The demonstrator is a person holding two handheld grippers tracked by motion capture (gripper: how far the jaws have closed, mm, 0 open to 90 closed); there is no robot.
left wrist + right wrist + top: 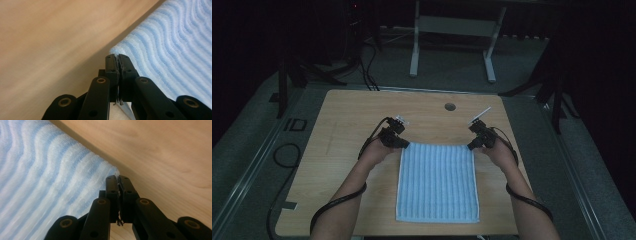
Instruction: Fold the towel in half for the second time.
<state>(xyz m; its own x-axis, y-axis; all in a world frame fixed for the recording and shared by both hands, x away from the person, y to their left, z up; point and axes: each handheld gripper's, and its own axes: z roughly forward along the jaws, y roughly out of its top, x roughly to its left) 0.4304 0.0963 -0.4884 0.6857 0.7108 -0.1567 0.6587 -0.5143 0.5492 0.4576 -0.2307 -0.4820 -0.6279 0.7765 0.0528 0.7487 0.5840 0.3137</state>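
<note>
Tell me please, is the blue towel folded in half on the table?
No, in the high view the blue towel lies spread flat in one layer on the table.

left gripper (401,143) closed, right gripper (473,145) closed

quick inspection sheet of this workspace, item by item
Surface: light wooden table, with a round grommet hole near its far edge.
Job's things: blue and white striped towel lying flat, reaching the table's near edge.
Clutter: nothing seen.
Grippers: left gripper at the towel's far left corner, jaws pressed together, a scrap of cloth showing low between them; right gripper likewise at the far right corner, with threads showing between its jaws.
Cables: a black cable trails under each forearm; more black cables lie on the floor beyond the table.
Surroundings: dim room, grey floor, white desk frame behind.
</note>
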